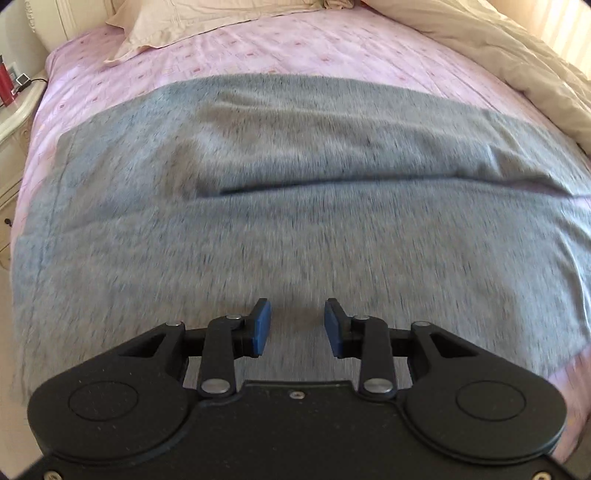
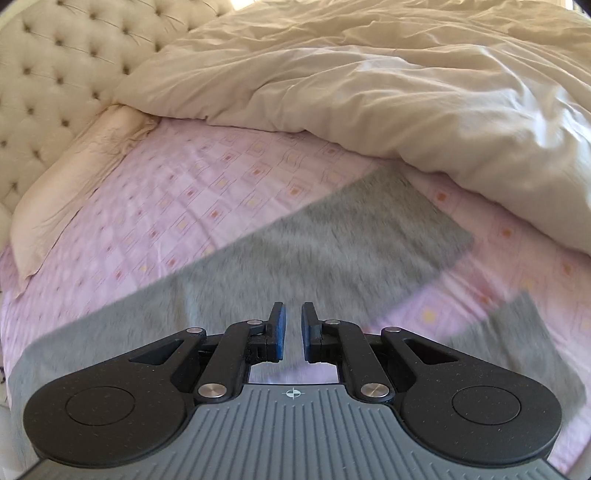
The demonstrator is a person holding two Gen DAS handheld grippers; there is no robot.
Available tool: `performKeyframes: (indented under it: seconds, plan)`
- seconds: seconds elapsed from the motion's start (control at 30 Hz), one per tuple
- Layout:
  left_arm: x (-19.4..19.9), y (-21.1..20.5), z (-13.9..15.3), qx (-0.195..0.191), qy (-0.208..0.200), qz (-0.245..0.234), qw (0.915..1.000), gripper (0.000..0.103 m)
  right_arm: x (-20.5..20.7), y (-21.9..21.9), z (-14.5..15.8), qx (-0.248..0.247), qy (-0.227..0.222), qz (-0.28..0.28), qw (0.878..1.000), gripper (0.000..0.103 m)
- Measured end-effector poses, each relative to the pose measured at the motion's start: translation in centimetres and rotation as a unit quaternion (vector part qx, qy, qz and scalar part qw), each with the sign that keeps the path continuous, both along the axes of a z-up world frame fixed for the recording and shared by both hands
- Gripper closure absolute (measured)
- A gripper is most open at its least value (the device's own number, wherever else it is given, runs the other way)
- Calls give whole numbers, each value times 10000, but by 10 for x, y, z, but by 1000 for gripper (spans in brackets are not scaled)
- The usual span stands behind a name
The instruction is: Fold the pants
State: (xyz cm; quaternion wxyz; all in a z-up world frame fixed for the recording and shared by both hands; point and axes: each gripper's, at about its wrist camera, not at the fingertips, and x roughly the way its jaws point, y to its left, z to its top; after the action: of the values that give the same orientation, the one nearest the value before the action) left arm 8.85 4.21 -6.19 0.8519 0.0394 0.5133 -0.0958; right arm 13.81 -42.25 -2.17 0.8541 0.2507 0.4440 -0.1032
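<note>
Grey pants (image 1: 280, 206) lie flat across the pink bed sheet (image 1: 280, 48), waist to the left and legs to the right, with a dark seam between the two legs. My left gripper (image 1: 297, 325) is open and empty, just above the near leg. In the right wrist view the far leg's end (image 2: 351, 240) stretches away and the near leg's end (image 2: 517, 343) shows at the right. My right gripper (image 2: 293, 328) hovers over the pants with a narrow gap between the blue pads, holding nothing. Both views are motion-blurred.
A cream duvet (image 2: 406, 85) is bunched along the far right side of the bed. A pillow (image 1: 199, 26) lies at the head, by a tufted headboard (image 2: 55, 74). A white nightstand (image 1: 14, 107) with a red bottle stands at the left.
</note>
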Motion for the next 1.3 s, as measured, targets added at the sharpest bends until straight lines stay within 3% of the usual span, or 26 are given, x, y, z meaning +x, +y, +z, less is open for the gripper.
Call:
performKeyframes:
  seconds: [0.13, 0.27, 0.43, 0.53, 0.63, 0.8, 0.93, 1.1, 1.3]
  plan:
    - [12, 1, -8, -237, -118, 135, 9996, 59, 45, 2, -6, 181, 120, -157, 9996, 92]
    - [2, 1, -12, -368, -429, 48, 9984, 47, 86, 10, -16, 314, 192, -336, 9988, 92]
    - [-4, -9, -14, -250, -612, -172, 9977, 43, 134, 28, -33, -21, 590, -447, 9973, 92]
    - [-3, -4, -12, -436, -595, -146, 9972, 43, 149, 35, -42, -325, 851, -612, 9940, 92]
    - [-1, -1, -11, -576, -573, -77, 9967, 43, 158, 39, -49, -664, 1098, -727, 9891, 92]
    - [0, -3, -11, -641, -566, -70, 9963, 43, 161, 48, -49, -1108, 1214, -394, 9856, 90]
    - [0, -3, -10, -699, -554, -84, 9960, 43, 166, 44, -61, -1034, 1585, -507, 9806, 86]
    - [1, 0, -10, -769, -550, -90, 9955, 43, 167, 37, -65, -871, 1442, -727, 9830, 78]
    - [0, 5, -3, -971, -549, -14, 9938, 44, 164, 57, -63, -1571, 1159, 177, 9806, 77]
